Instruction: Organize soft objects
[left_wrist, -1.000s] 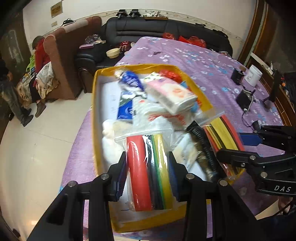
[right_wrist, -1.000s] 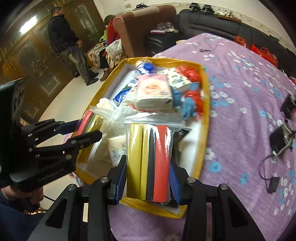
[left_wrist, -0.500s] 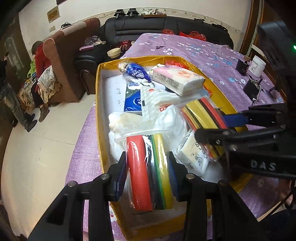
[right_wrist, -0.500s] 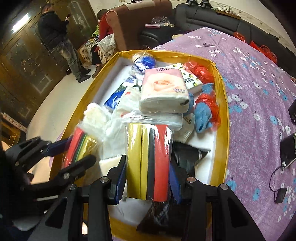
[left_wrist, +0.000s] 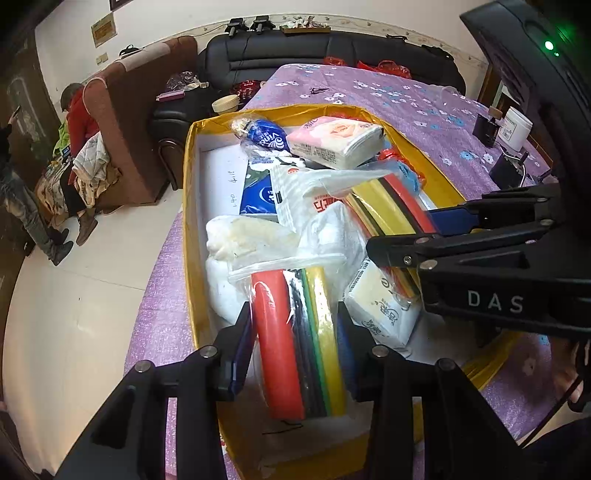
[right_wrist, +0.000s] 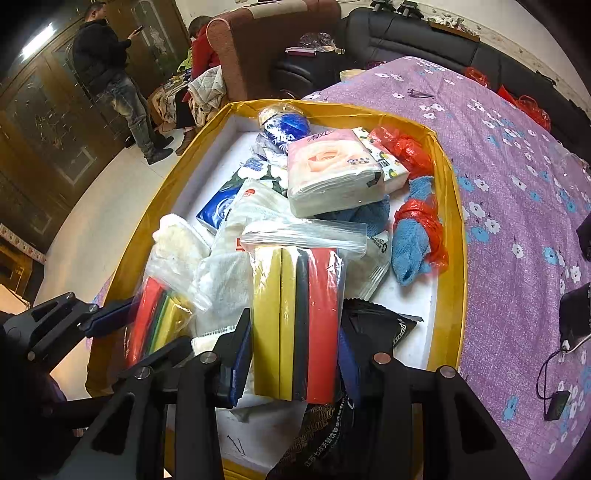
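Purple flowered cloth (right_wrist: 517, 192) covers the table, and on it sits a shallow yellow-rimmed box with a white floor (left_wrist: 190, 206), heaped with soft packets. At the bottom centre of the left wrist view, the left gripper (left_wrist: 295, 332) is clamped on a clear zip bag of red, black, green and yellow foam strips (left_wrist: 295, 339), its pads pressing both sides. The right gripper (right_wrist: 295, 339), bottom centre of its own view, pinches a second clear zip bag of yellow, black and red foam strips (right_wrist: 299, 317) the same way. Both bags stand over the near end of the box. Higher up in the pile lies a pink tissue pack printed with a rose (right_wrist: 332, 173), with a blue towel (right_wrist: 412, 247) and crumpled red plastic bag (right_wrist: 404, 147) to its right. A black pouch (right_wrist: 373, 325) seems to lie under the right bag, though it is mostly hidden.
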